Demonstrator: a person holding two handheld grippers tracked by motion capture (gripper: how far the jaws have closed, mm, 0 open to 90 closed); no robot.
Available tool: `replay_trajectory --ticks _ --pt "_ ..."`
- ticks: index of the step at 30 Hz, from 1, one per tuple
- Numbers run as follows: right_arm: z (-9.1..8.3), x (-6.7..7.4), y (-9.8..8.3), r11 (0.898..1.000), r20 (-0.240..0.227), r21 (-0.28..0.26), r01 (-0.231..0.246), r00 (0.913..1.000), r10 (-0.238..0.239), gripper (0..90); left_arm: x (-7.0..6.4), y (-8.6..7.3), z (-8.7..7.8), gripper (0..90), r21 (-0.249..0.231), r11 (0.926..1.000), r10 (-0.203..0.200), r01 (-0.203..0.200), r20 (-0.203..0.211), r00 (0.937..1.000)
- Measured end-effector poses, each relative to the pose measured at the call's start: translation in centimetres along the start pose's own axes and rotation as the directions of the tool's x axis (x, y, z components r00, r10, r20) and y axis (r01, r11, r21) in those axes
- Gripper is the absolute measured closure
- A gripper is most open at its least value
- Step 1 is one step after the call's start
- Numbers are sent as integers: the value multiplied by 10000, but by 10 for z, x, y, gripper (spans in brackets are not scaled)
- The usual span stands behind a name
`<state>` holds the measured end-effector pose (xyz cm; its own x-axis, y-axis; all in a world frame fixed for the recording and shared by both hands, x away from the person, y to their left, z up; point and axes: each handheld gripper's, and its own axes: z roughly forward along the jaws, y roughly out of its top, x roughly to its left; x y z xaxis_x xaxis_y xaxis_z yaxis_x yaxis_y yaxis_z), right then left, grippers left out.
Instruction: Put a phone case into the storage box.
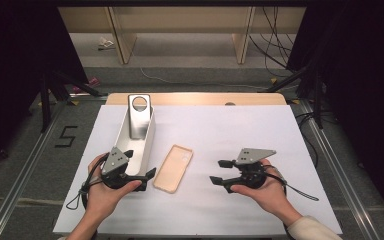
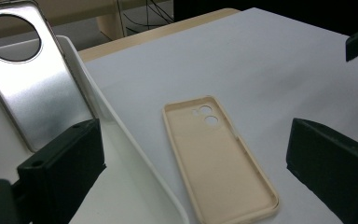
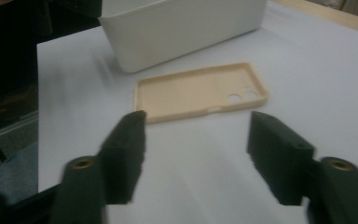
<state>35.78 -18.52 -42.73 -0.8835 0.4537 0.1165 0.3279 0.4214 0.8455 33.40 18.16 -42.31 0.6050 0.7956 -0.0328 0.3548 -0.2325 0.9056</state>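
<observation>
A beige phone case (image 1: 173, 168) lies hollow side up on the white table top, with its camera holes at the far end. To its left stands a long white bin (image 1: 147, 142), and a silver phone-shaped plate (image 1: 139, 116) with a round hole leans inside it. My left gripper (image 1: 141, 163) is open wide at the bin's near end. In the left gripper view (image 2: 193, 140) one jaw is over the bin and the other is to the right of the case (image 2: 219, 156). My right gripper (image 1: 219, 171) points left at the case (image 3: 200, 91) from a short distance, open (image 3: 196, 149) with nothing between its jaws.
The white sheet (image 1: 240, 125) covers the table, and a wooden edge (image 1: 195, 98) shows at the back. Metal rails run along both sides of the table. The floor carries a "5" mark (image 1: 66, 136) at the left. Cables (image 1: 275, 47) and wooden shelves stand behind.
</observation>
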Motion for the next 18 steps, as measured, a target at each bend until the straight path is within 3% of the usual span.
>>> replay_trajectory --ticks 3,7,14,18 --pt "21 5 9 9982 -335 559 238 9992 -220 725 -1 0 1 38 23 10000 30 -30 36 10000" --pt "51 13 22 9894 -661 1302 636 9963 -553 899 0 -1 2 41 37 10000 54 -54 61 10000" --pt "105 22 35 9699 -819 2317 748 9950 -572 900 0 -2 1 43 84 10000 30 -30 70 10000" --pt "126 25 33 9559 -825 2829 796 9949 -584 900 -1 -2 2 43 69 9999 88 -89 113 9999"
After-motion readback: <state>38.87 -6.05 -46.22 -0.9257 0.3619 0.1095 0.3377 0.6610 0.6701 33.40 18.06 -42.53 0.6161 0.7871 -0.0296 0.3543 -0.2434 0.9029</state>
